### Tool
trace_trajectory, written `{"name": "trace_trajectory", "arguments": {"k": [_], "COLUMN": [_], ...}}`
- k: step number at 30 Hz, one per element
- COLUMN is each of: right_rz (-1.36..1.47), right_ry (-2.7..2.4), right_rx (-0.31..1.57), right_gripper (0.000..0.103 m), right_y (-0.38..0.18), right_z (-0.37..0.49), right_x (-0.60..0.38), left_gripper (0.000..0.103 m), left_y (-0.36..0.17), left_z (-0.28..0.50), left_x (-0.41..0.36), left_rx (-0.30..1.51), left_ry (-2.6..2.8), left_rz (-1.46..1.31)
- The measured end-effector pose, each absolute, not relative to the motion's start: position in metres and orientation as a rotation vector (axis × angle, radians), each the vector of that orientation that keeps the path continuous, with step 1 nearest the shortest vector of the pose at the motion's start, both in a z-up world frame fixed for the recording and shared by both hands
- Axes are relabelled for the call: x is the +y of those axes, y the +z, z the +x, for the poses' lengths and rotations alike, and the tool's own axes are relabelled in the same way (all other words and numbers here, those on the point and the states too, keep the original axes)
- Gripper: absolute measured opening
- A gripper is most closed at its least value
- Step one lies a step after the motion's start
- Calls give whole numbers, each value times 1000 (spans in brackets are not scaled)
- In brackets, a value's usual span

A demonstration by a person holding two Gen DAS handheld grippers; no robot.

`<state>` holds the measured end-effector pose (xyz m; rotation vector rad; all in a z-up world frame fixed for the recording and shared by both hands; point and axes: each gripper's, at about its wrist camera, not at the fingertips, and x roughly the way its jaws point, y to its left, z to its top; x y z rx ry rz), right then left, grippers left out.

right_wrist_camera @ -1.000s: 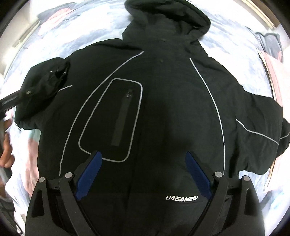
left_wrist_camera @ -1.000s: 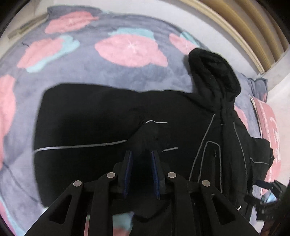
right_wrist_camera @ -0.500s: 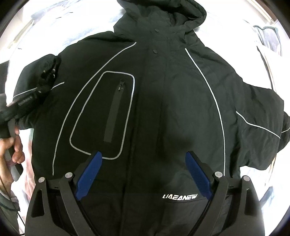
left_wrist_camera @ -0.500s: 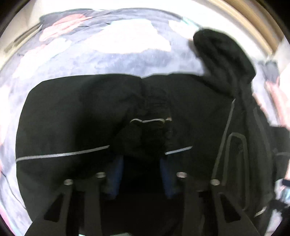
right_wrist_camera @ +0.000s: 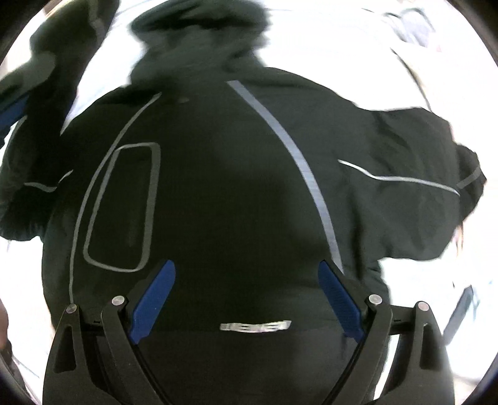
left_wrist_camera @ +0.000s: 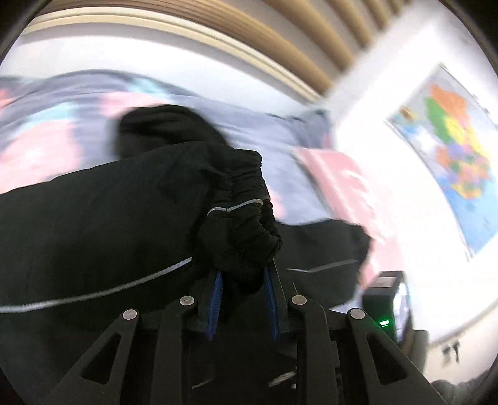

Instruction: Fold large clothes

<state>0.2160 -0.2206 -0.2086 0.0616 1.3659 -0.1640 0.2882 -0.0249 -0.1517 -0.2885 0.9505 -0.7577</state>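
Observation:
A black hooded jacket with grey piping lies front-up on the bed, its hood at the far end. My left gripper holds the bunched elastic cuff of one sleeve between its blue pads; the jaws are closing on it and the sleeve hangs lifted above the jacket's body. In the right wrist view that raised sleeve shows at the top left. My right gripper hovers open over the lower front of the jacket with nothing between its fingers. The other sleeve lies spread out to the right.
A grey blanket with pink patches covers the bed. A pink pillow lies at the right near the wall, where a coloured map hangs. A black device with a green light stands at the bedside. A slatted wooden headboard runs behind.
My left gripper has risen and swung right, carrying the sleeve cuff up off the bed and across the jacket. The right gripper has shifted a little over the jacket and stays open.

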Motion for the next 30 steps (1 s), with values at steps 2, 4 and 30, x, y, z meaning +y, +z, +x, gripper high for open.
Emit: {"name": "trace_trajectory", "arguments": {"k": [2, 4, 30], "right_rz": [92, 117, 258], "right_ry": [-215, -266, -63], "right_rx": [1356, 1351, 1392], "right_gripper": [94, 94, 36], "right_y": [-206, -205, -284], "right_z": [210, 204, 302], "right_x": [-242, -262, -292], "left_gripper": [26, 26, 53], "left_y": [-156, -173, -248], "left_z": [290, 299, 298], "left_x": [-62, -102, 36], "left_rx": [970, 1011, 1231], "left_ry": [-838, -912, -413], "left_rz": [-280, -277, -391]}}
